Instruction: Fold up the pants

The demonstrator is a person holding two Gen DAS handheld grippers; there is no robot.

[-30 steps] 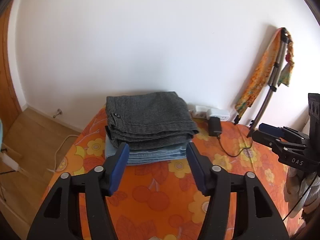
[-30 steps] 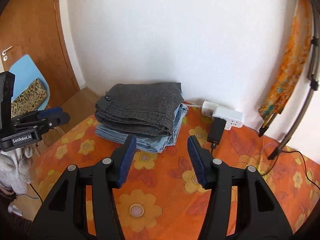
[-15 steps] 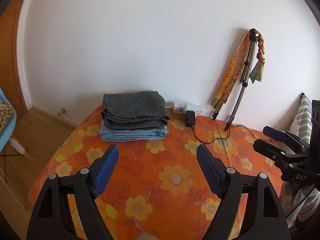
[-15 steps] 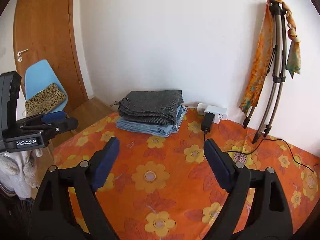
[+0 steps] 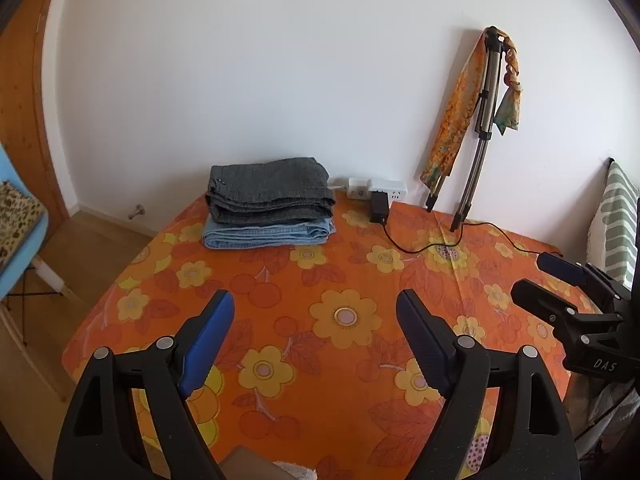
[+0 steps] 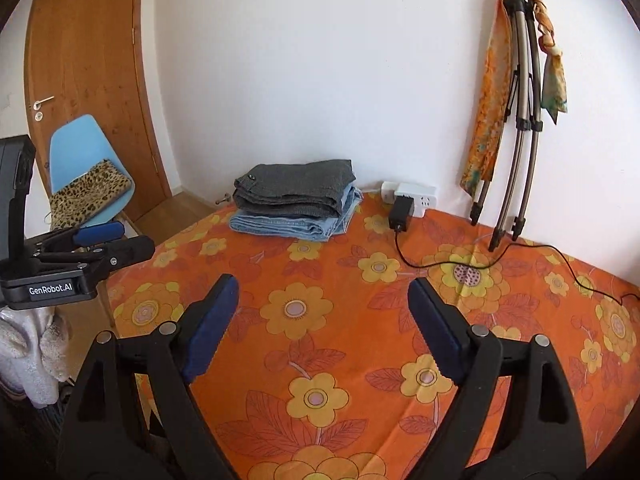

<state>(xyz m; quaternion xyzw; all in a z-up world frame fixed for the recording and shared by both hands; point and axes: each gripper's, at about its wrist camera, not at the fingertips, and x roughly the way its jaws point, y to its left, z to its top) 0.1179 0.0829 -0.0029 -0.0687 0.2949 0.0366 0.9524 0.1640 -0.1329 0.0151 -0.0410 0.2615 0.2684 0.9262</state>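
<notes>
Folded grey pants [image 5: 270,190] lie on top of folded light-blue jeans [image 5: 268,234] at the far left of the orange flowered table [image 5: 344,280], near the wall. The stack also shows in the right wrist view, grey pants [image 6: 296,190] over jeans [image 6: 288,226]. My left gripper [image 5: 316,312] is open and empty, hovering well back from the stack over the table's near part. My right gripper [image 6: 324,292] is open and empty, also far from the stack. Each gripper shows in the other's view: the right one [image 5: 560,284], the left one [image 6: 100,240].
A white power strip [image 5: 378,188] with a black adapter [image 5: 378,208] and cable lies by the wall right of the stack. A tripod with scarves [image 5: 480,120] leans on the wall. A blue chair [image 6: 84,160] with a leopard bag and a wooden door [image 6: 88,60] stand left.
Both grippers have pulled back and up from the stack and opened wider. The folded stack now lies farther away and has not moved.
</notes>
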